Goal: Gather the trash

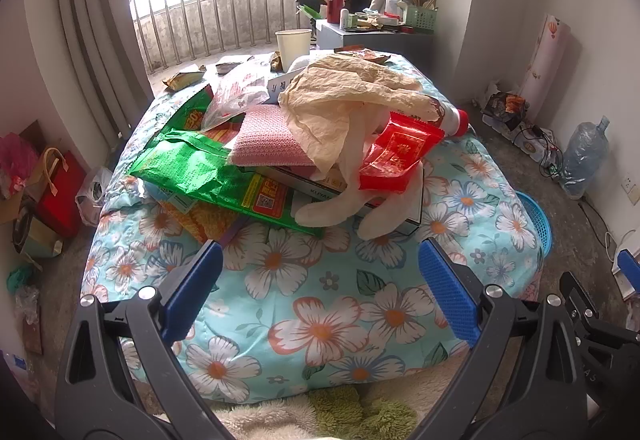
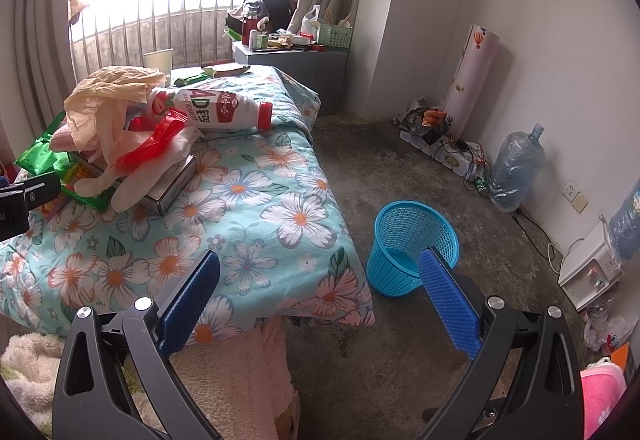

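Observation:
A heap of trash lies on the flowered bedspread (image 1: 320, 304): a green snack bag (image 1: 200, 167), a red wrapper (image 1: 396, 155), crumpled tan paper (image 1: 340, 95), a white glove (image 1: 344, 203), a pink cloth (image 1: 264, 139) and a flat box (image 1: 412, 217). A white bottle with a red cap (image 2: 216, 113) lies on its side behind the heap. A paper cup (image 1: 294, 45) stands at the back. The blue mesh bin (image 2: 412, 240) stands on the floor by the bed's right side. My left gripper (image 1: 320, 280) is open, short of the heap. My right gripper (image 2: 320, 288) is open over the bed's corner.
A grey bedside cabinet (image 2: 296, 63) with clutter stands beyond the bed. By the right wall are a rolled mat (image 2: 476, 75), a water jug (image 2: 516, 167), cables and a white appliance (image 2: 588, 268). Bags (image 1: 56, 183) crowd the floor left of the bed. Fleece blankets (image 2: 236, 372) lie below the grippers.

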Demonstrator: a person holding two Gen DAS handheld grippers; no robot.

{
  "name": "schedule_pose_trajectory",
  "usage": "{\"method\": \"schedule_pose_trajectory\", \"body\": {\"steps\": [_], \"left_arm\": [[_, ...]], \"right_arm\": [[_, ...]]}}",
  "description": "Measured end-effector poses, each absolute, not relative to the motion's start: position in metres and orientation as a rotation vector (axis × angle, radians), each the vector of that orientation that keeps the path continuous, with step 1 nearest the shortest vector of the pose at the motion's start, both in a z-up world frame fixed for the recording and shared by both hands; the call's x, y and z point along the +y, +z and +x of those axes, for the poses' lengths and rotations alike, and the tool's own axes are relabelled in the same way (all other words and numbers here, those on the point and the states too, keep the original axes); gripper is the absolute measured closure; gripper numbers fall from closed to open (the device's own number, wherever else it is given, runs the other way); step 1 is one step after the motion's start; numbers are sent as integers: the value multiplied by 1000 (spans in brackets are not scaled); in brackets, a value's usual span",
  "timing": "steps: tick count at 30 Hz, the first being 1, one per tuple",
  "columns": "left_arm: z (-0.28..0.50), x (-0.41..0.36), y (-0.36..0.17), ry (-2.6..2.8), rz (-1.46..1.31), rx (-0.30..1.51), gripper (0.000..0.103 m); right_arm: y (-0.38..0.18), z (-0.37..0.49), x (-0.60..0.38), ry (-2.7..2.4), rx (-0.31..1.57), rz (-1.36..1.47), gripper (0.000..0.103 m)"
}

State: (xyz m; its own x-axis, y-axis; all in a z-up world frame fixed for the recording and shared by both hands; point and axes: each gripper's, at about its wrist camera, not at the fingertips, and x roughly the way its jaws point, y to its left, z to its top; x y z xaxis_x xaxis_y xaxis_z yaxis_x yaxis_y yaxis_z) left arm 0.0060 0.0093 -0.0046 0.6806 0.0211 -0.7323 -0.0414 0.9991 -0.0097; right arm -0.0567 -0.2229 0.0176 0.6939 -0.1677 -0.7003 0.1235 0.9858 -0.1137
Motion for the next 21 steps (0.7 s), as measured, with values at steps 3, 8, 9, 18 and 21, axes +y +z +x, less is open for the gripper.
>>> {"method": "schedule_pose_trajectory", "body": {"steps": [3, 8, 9, 18, 21], "left_arm": [[5, 10, -5, 36, -26, 821, 9], [5, 12, -6, 38, -26, 822, 9], [4, 12, -7, 38, -26, 823, 9], [5, 12, -7, 37, -26, 825, 9], [5, 11, -6, 37, -25, 824, 9]], "right_arm": [[18, -57, -223, -162, 788, -59, 6], [18, -57, -223, -162, 787, -60, 6], [18, -57, -223, -162, 787, -59, 6], [18, -57, -223, -162, 786, -60, 6], [18, -57, -223, -162, 786, -59, 6]]}}
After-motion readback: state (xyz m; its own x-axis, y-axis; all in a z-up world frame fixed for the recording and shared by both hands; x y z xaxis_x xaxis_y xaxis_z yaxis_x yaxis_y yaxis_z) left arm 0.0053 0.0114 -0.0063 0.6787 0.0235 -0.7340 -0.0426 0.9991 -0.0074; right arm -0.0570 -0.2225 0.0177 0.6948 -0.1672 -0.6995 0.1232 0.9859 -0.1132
